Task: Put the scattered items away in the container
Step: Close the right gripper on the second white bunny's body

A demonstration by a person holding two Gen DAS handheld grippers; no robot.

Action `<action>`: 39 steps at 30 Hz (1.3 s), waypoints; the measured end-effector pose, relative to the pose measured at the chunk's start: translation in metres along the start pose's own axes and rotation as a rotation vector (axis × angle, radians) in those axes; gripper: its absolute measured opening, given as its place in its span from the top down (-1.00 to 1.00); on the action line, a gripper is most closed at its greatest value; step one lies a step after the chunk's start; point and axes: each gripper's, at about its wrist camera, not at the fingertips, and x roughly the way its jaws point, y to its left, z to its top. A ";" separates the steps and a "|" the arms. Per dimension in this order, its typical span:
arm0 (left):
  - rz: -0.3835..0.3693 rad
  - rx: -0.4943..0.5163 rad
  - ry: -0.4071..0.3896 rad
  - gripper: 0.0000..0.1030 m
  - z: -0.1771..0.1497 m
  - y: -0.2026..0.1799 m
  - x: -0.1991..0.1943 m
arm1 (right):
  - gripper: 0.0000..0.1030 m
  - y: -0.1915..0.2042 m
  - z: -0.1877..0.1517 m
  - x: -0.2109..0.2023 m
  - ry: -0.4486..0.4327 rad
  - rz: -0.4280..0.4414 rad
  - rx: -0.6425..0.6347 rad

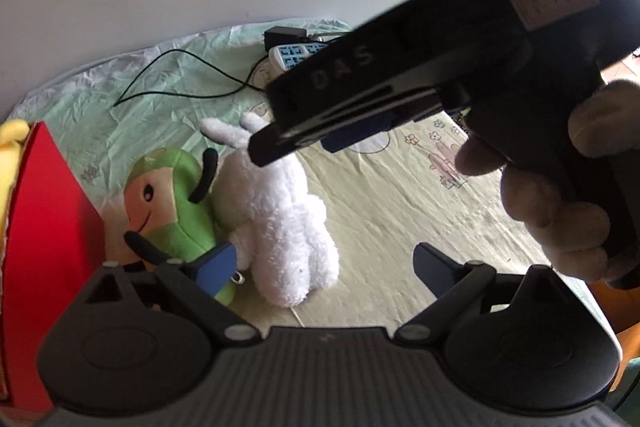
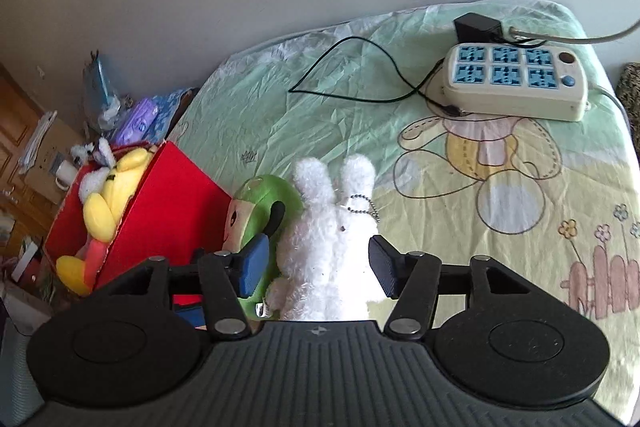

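Note:
A white rabbit plush (image 2: 328,247) lies on the bed sheet (image 2: 280,115), with a green plush (image 2: 256,203) tight against its left side. My right gripper (image 2: 318,265) is open and straddles the rabbit; its pads do not press on it. In the left wrist view the same rabbit (image 1: 280,219) and green plush (image 1: 172,203) lie just ahead of my left gripper (image 1: 324,267), which is wide open and holds nothing. The right gripper (image 1: 308,143), held by a hand (image 1: 560,211), hangs over the rabbit's ears. The red box (image 2: 172,207) stands left of the toys with a yellow plush (image 2: 108,195) inside.
A white power strip (image 2: 516,83) with a black adapter (image 2: 478,25) and a thin black cable (image 2: 352,67) lie at the far side of the bed near the wall. Bags and clutter (image 2: 136,115) and wooden furniture sit beyond the bed's left edge.

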 end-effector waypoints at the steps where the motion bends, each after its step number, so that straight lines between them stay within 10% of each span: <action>1: -0.006 -0.007 0.008 -0.84 -0.001 0.001 0.005 | -0.25 0.003 0.002 0.007 0.014 -0.005 -0.022; 30: -0.139 0.022 0.100 -0.65 0.020 -0.018 0.066 | -0.17 -0.109 -0.009 -0.011 -0.048 0.113 0.355; 39: -0.164 0.021 0.120 -0.66 0.020 -0.016 0.069 | -0.20 -0.073 0.021 0.018 0.045 0.041 0.135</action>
